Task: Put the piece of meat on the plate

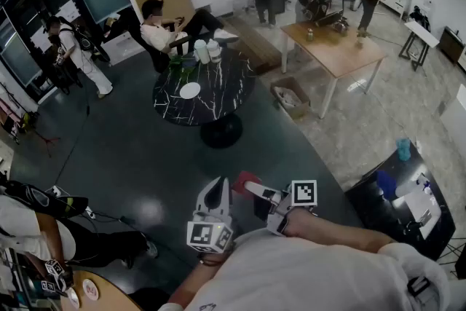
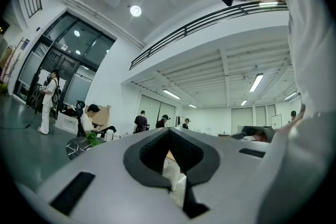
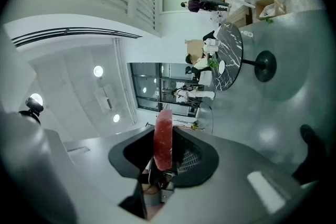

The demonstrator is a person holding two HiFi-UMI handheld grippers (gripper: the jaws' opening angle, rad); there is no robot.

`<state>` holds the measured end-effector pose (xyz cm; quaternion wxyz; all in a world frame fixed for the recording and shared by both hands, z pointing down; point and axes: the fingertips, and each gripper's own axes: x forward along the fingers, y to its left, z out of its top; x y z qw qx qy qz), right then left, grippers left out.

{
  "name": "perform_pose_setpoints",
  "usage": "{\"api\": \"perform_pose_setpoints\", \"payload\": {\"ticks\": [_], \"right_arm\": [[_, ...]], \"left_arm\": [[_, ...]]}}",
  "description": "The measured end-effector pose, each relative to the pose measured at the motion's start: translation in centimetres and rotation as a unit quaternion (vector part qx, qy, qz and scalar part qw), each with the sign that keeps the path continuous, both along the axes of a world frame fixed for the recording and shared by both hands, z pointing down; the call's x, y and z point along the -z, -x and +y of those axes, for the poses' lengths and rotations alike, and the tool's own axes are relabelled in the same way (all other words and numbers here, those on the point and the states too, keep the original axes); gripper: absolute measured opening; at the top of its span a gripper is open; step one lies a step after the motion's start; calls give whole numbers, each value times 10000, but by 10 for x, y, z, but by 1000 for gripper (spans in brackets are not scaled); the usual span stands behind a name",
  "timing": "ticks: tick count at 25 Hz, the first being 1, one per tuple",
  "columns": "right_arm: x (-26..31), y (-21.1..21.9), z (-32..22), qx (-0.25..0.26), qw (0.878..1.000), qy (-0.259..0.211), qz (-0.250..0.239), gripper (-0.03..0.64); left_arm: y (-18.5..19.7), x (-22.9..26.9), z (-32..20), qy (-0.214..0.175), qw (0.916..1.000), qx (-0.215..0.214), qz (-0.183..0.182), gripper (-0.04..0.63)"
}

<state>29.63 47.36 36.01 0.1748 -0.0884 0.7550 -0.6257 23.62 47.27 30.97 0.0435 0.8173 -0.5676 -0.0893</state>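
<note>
1. Step in hand: transport. The piece of meat [image 3: 163, 136], a red slab, is held edge-on at the lower centre of the right gripper view, clear of any surface.
2. Right gripper [image 1: 253, 191]: the jaws are clamped on the meat, one against each face.
3. Left gripper [image 2: 169, 134]: the jaws are brought together at the tips, and nothing is held.
4. A white plate [image 1: 190, 90] is seen on the round dark surface [image 1: 226, 102] at the upper centre of the head view, well apart from both grippers. It is judged the likely target.
5. Next move, as judged: the meat must be carried to the plate, lowered onto it, and only then released.
</note>
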Motion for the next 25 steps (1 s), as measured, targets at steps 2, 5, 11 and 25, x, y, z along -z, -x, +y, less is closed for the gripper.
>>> {"api": "perform_pose_setpoints", "payload": {"ticks": [2,5,11,25], "right_arm": [[-1,1,-2,4,10000,-24,-13,91],[0,1,-3,26,10000,-27,-55,91],[-3,3,0,74,10000,8,-20,91],[-12,23,-14,248,9996,49,79,91]], "left_arm": [[-2,-3,-2,29,10000,-14,-74,6],[-3,-4,-3,32,10000,-25,-65,6],[0,-6,-1,55,10000,23,15,6],[23,-12,-16,134,9996,241,74,6]]}}
